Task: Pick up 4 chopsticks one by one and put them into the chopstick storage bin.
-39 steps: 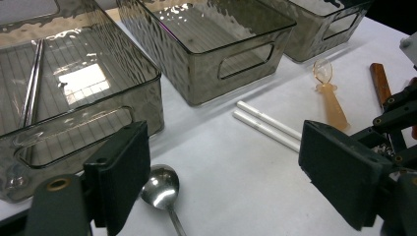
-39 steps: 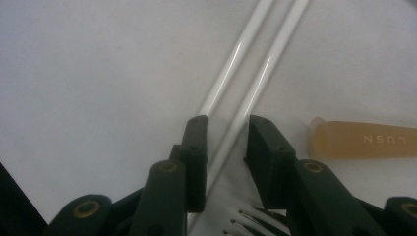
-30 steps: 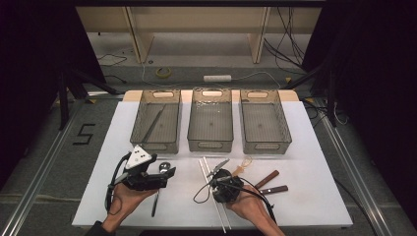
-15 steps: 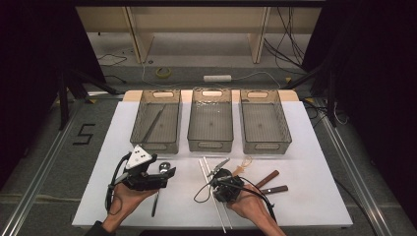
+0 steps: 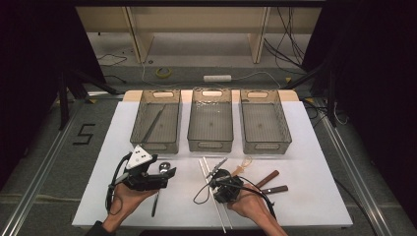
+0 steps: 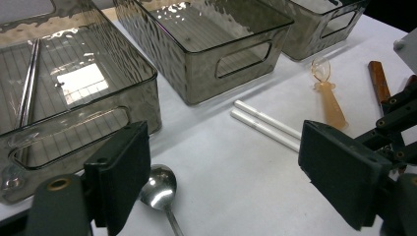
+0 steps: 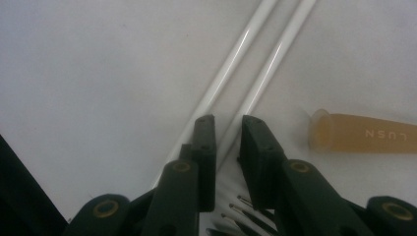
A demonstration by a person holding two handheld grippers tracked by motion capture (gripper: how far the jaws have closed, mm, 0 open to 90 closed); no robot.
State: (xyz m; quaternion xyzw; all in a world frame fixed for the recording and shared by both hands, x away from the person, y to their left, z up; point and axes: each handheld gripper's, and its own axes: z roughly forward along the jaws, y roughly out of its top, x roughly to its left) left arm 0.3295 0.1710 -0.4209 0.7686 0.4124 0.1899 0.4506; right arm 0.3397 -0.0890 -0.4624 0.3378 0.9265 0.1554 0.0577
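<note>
My left gripper (image 5: 164, 176) (image 6: 226, 167) rests low at the table's front left, jaws wide open with nothing between them. A metal spoon (image 5: 163, 166) (image 6: 158, 189) lies just by its left jaw. My right gripper (image 5: 215, 178) (image 7: 227, 125) points down over two white chopsticks (image 5: 204, 167) (image 7: 236, 54). Its jaws stand open by a narrow gap, and one chopstick runs into that gap without touching the pads. Fork (image 5: 219, 164) tines (image 7: 236, 209) show on the table under the jaws. An amber-handled utensil (image 5: 242, 166) (image 7: 364, 133) lies just right of them.
Three smoky clear trays stand in a row behind: left tray (image 5: 158, 146) holding metal sticks (image 5: 152, 125), middle tray (image 5: 210, 145), right tray (image 5: 265, 147). Two brown-handled knives (image 5: 268, 178) lie right of my right hand. The white mat's front edge is close.
</note>
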